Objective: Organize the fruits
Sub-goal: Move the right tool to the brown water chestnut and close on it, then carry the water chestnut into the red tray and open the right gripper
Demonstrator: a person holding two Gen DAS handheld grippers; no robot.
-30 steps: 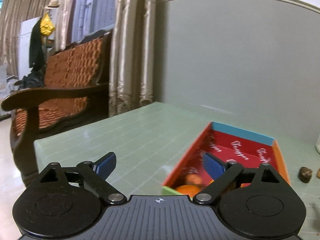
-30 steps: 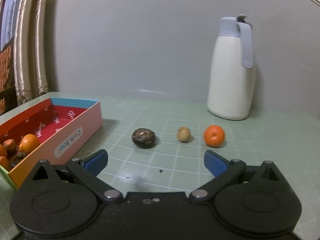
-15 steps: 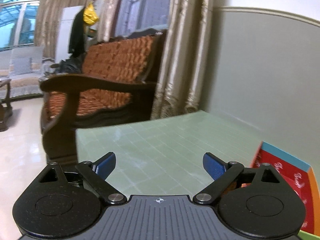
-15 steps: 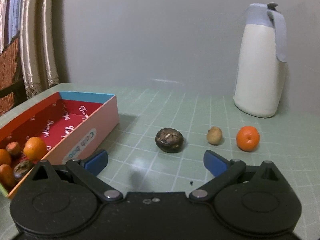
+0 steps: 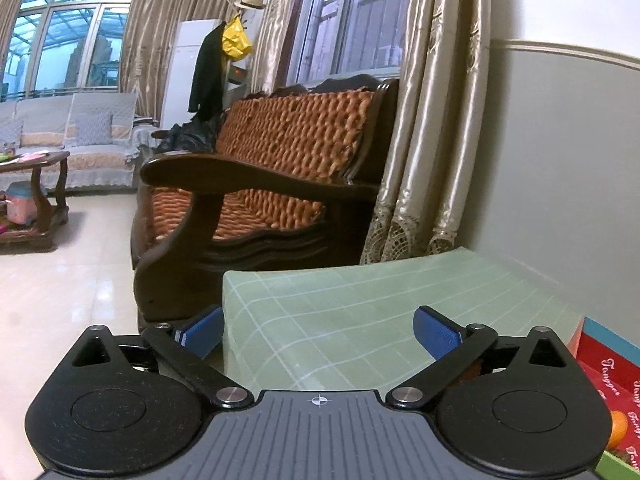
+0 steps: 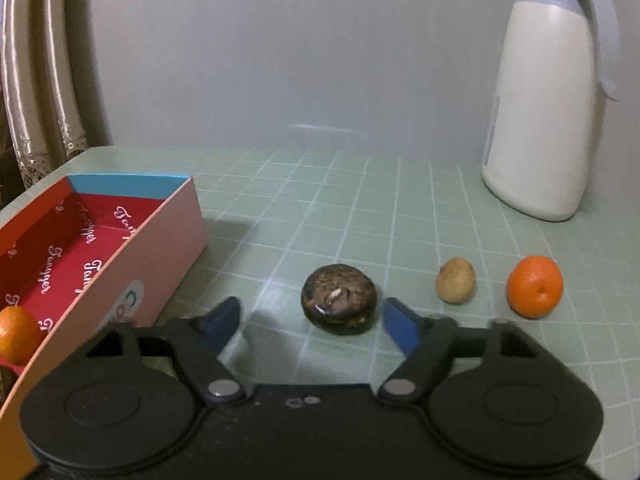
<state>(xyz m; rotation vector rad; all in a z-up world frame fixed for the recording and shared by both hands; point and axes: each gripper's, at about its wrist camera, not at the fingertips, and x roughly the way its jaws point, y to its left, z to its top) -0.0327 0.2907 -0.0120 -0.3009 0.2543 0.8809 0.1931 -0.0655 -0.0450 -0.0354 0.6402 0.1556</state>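
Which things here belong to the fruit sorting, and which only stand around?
For the job: dark round fruit, small tan fruit, orange, red box, orange in the box.

Only standing around: white jug, wooden sofa, curtains.

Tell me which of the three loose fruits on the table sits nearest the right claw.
The dark brown fruit, leftmost of the three, lies just ahead between the right claw's fingers. The tan fruit and orange sit off right.
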